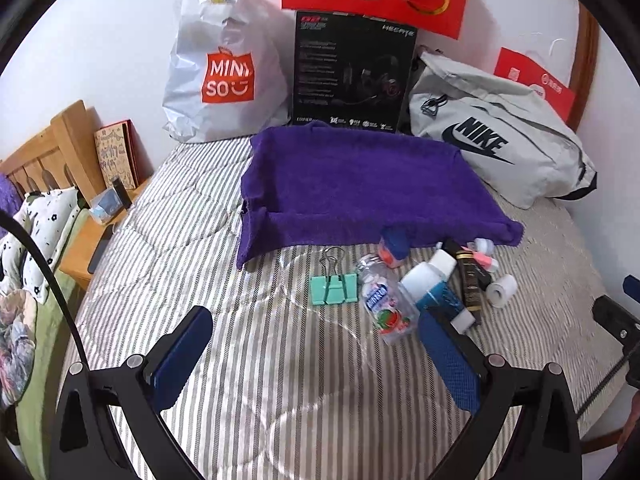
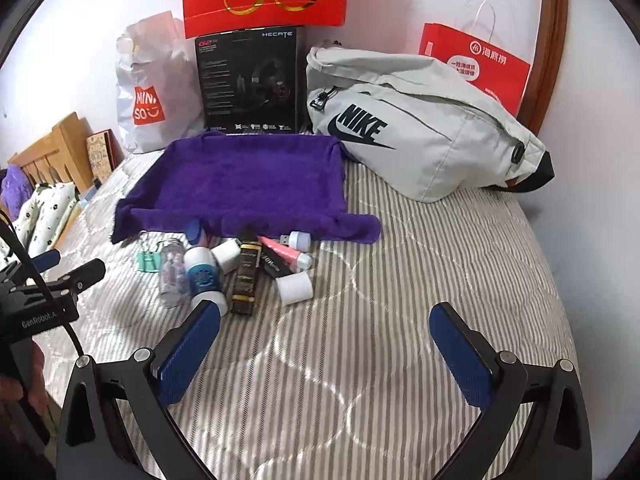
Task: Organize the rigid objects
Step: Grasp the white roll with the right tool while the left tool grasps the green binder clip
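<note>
A cluster of small items lies on the striped bed in front of a purple towel-lined tray (image 1: 352, 184) (image 2: 248, 184): a mint binder clip (image 1: 334, 288) (image 2: 149, 262), a clear candy bottle (image 1: 384, 300) (image 2: 174, 274), a blue-and-white tube (image 1: 434, 284) (image 2: 204, 276), a black-and-gold box (image 1: 470, 276) (image 2: 245, 280), a white cylinder (image 1: 502, 290) (image 2: 295, 288) and a pink tube (image 2: 284, 254). My left gripper (image 1: 316, 344) hovers open just short of the cluster. My right gripper (image 2: 326, 340) is open over bare bedding, right of the items.
At the wall stand a white Miniso bag (image 1: 224, 68), a black headset box (image 1: 352, 76), a grey Nike bag (image 1: 492, 136) (image 2: 416, 120) and red paper bags (image 2: 476, 64). A wooden nightstand (image 1: 92, 240) sits left of the bed. Striped bedding spreads to the right.
</note>
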Tool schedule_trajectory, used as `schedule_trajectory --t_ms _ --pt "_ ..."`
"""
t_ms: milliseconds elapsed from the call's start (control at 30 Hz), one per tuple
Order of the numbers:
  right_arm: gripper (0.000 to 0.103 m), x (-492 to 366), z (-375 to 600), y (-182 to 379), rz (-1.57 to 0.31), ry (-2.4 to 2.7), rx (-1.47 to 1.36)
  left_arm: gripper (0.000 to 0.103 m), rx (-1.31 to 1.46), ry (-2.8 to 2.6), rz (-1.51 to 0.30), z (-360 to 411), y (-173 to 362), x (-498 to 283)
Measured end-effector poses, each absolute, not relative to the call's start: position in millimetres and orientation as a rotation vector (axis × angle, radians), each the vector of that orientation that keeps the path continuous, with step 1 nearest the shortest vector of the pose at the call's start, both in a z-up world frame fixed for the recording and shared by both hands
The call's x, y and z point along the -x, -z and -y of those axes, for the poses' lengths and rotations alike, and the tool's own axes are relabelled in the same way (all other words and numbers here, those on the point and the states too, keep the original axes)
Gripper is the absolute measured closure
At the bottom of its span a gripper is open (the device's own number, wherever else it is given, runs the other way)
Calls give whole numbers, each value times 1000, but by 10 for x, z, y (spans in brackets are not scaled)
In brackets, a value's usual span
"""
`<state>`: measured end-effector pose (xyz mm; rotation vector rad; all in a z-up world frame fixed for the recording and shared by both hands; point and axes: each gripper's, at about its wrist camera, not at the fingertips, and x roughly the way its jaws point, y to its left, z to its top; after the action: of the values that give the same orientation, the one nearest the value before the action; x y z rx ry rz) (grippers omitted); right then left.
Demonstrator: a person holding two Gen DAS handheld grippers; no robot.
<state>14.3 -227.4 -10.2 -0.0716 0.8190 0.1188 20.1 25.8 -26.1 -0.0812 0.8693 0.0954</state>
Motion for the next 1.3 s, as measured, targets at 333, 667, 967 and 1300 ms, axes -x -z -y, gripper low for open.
schedule_trajectory --t_ms 333,667,967,1300 --pt "0 -444 2173 478 -851 -186 80 0 101 -119 -963 -403 809 -680" --pt "0 -659 2200 731 -927 -214 34 0 127 -120 -987 -419 1023 -887" --pt "0 -828 2303 889 -962 -182 19 0 115 -160 -1001 -413 1109 -1003" --pt "13 -1039 2183 1040 -963 -239 81 54 63 -132 -961 -327 1025 -981"
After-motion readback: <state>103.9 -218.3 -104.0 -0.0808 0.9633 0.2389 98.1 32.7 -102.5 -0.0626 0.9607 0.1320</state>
